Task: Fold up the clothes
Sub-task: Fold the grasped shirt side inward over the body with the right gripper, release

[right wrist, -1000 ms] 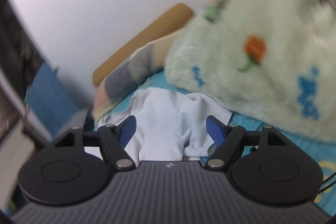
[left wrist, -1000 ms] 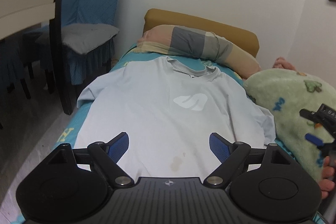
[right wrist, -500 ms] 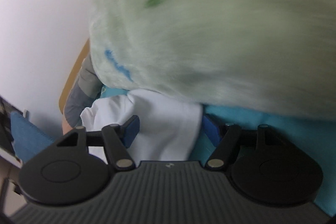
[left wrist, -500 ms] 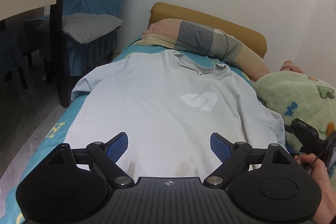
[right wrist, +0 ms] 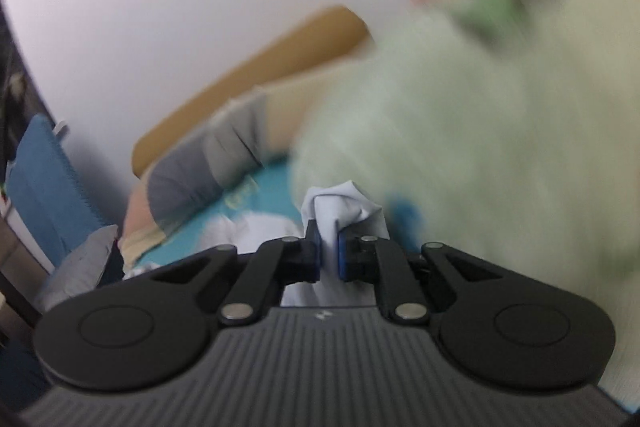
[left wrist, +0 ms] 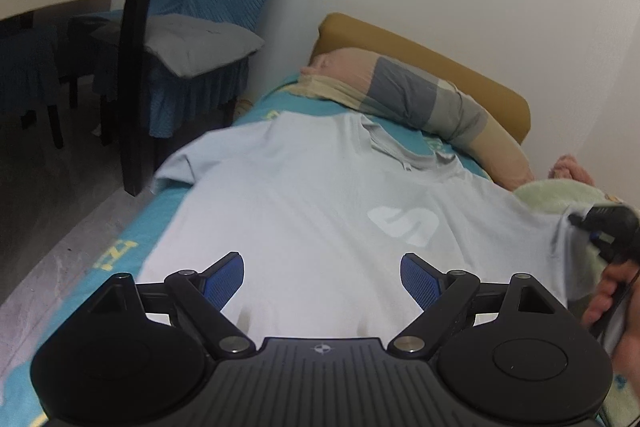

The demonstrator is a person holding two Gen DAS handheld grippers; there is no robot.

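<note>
While closing on a bunched shirt sleeve (right wrist: 340,205), right gripper (right wrist: 329,255) pinching cloth, left gripper (left wrist: 322,281) wide open above pale shirt (left wrist: 300,211), empty.

The left gripper (left wrist: 322,277) hangs with jaws spread wide, nothing between them. The right gripper (right wrist: 329,251), in the person's right hand (left wrist: 612,301), is closing, blue pads (right wrist: 315,247) pinching pale cloth.

Your right wrist view is smeared by motion: the green blanket (right wrist: 460,147) is only a blur, its prints unreadable. In your left view the shirt's (left wrist: 304,211) hem hides behind the tongs' body, and your right hand (left wrist: 612,303) is cut by the edge.
</note>
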